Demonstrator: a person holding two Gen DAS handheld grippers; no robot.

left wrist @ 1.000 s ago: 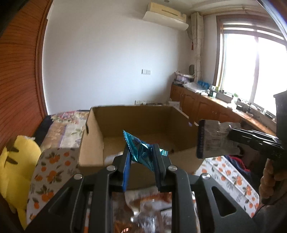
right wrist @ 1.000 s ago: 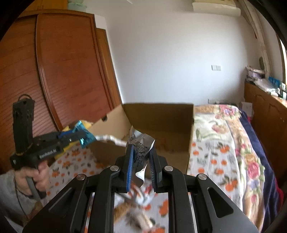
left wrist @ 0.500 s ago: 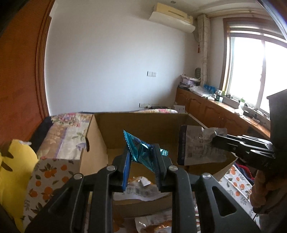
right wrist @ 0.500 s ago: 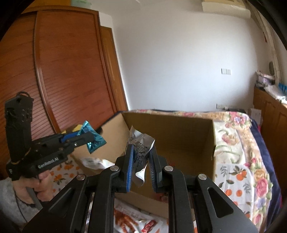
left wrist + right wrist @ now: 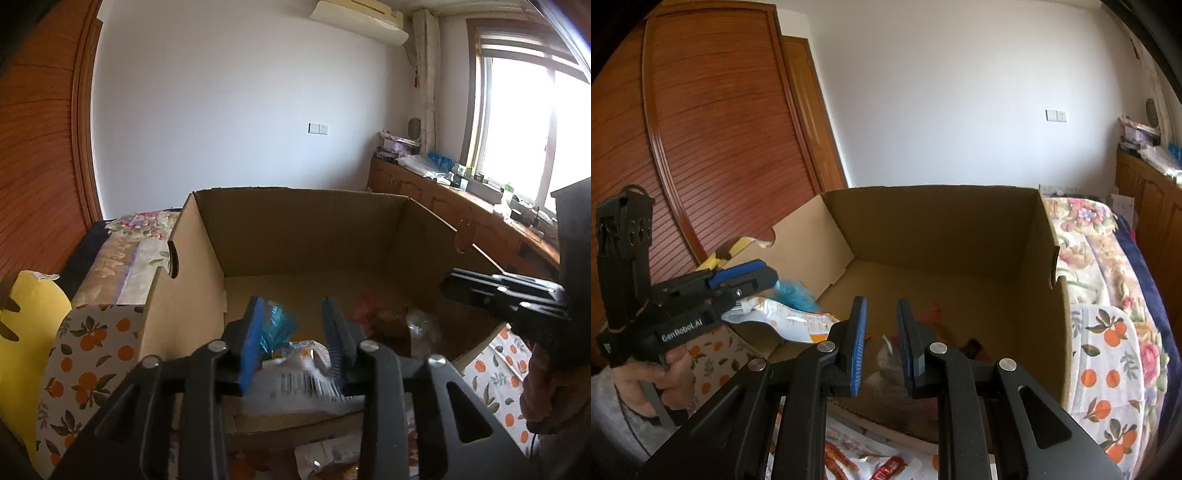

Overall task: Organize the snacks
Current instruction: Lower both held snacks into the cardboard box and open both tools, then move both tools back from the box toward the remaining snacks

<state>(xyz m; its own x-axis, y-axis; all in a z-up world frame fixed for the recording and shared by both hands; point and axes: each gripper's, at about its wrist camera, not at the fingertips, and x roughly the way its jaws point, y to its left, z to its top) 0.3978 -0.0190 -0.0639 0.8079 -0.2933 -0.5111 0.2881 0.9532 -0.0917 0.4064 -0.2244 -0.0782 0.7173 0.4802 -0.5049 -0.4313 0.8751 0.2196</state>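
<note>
An open cardboard box [image 5: 295, 229] [image 5: 942, 229] stands on the bed in front of both grippers. My left gripper [image 5: 293, 302] [image 5: 772, 277] is over its near left corner and its jaws are opening. A teal snack packet [image 5: 277, 328] [image 5: 794, 291] sits blurred between them, against the left pad only. My right gripper [image 5: 882, 301] [image 5: 448, 284] hangs over the box with its jaws close together and nothing between the pads. A greyish white packet [image 5: 886, 362] [image 5: 417, 325] shows blurred below it, inside the box. Red snack packets [image 5: 365, 314] lie on the box floor.
A white and orange packet [image 5: 783, 321] [image 5: 303, 384] lies over the box's near edge. More snack packets [image 5: 849, 458] lie on the orange-print bedcover [image 5: 1108, 369] in front of the box. A yellow cushion [image 5: 26, 332] and a wooden wardrobe [image 5: 701, 147] are on the left.
Both grippers moved forward and down over the box. The left jaws parted and the teal packet slipped lower. The white packet left the right gripper's jaws and dropped into the box.
</note>
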